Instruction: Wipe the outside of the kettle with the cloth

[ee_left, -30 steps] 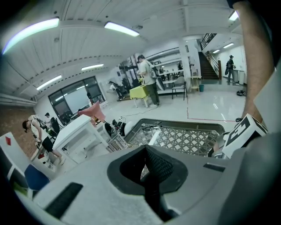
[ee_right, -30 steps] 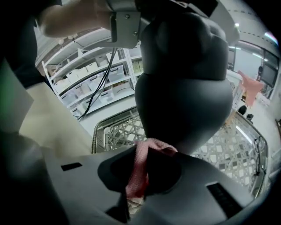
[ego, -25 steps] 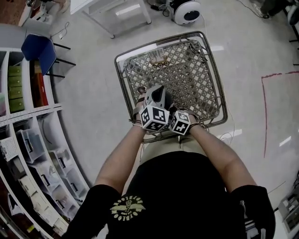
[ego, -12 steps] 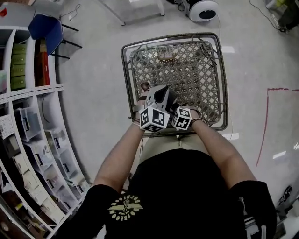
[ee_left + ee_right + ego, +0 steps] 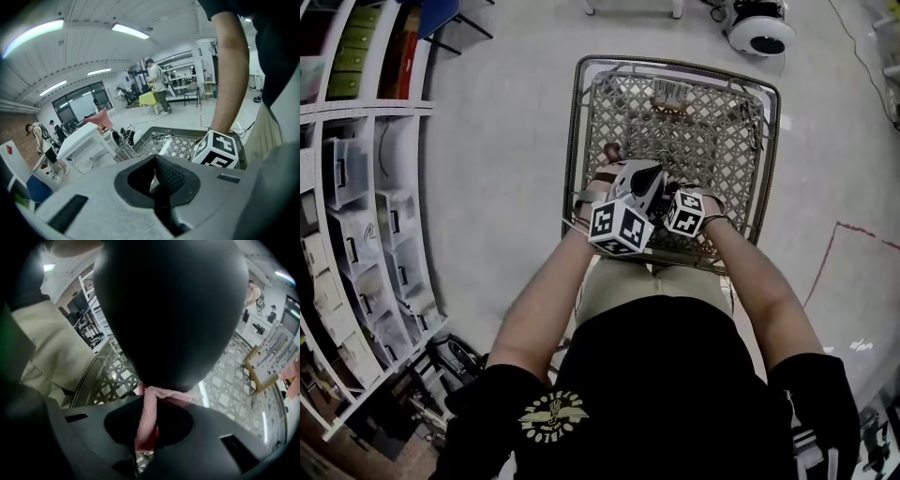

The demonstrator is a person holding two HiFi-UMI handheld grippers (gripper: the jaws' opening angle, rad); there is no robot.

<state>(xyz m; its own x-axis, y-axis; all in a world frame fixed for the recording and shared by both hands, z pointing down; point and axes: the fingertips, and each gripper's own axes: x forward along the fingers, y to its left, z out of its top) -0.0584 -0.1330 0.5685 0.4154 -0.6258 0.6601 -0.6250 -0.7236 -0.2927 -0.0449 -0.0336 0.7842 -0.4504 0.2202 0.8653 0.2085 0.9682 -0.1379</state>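
Observation:
The black kettle fills the right gripper view as a big dark rounded body; in the head view only a dark sliver of the kettle shows between the two hands. My right gripper is shut on a pink cloth, whose bunched end presses against the kettle's wall. My left gripper has its ribbed pads together on a dark narrow part, apparently the kettle's handle. Both grippers sit side by side over the near rim of a wire cart, the right marker cube close beside the left.
The cart's lattice floor lies under the kettle. Shelves with bins curve along the left. A round white device stands beyond the cart. People and white furniture show far off in the left gripper view.
The right gripper has shifted a little farther from me and lower, rolling as it went, with the cloth still in it. The left gripper has stayed where it was.

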